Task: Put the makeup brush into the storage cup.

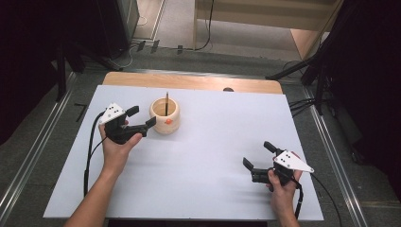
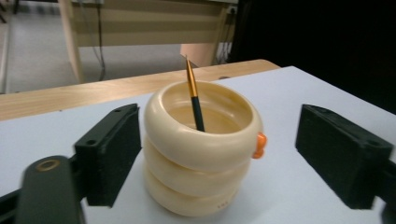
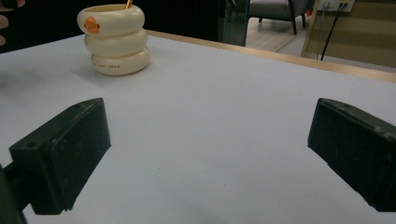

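Where the high view looks down on the white table [image 1: 198,156], a cream ringed pot [image 1: 165,115] stands toward the far left with a dark brush [image 1: 166,103] upright inside it; the left gripper [image 1: 140,119], held in the person's left hand [image 1: 116,144], sits just beside the pot with its fingers spread apart, one near the pot's side; the right gripper [image 1: 257,153] is held in the right hand [image 1: 283,187] near the table's near right corner, well apart from the pot, its fingers also parted and holding nothing. In the left gripper view, the pot [image 2: 201,149] stands between the two black fingers [image 2: 109,151], which are wide open and do not touch it; three stacked rings form its wall, an orange knob [image 2: 259,145] juts from its right side, and the brush [image 2: 194,95], gold above and dark below, leans slightly within the rim. In the right gripper view, the fingers [image 3: 63,154] stand wide apart over bare table [image 3: 210,140]; the pot [image 3: 116,39] is far off at upper left, with an orange duck mark [image 3: 92,24] on its top ring.
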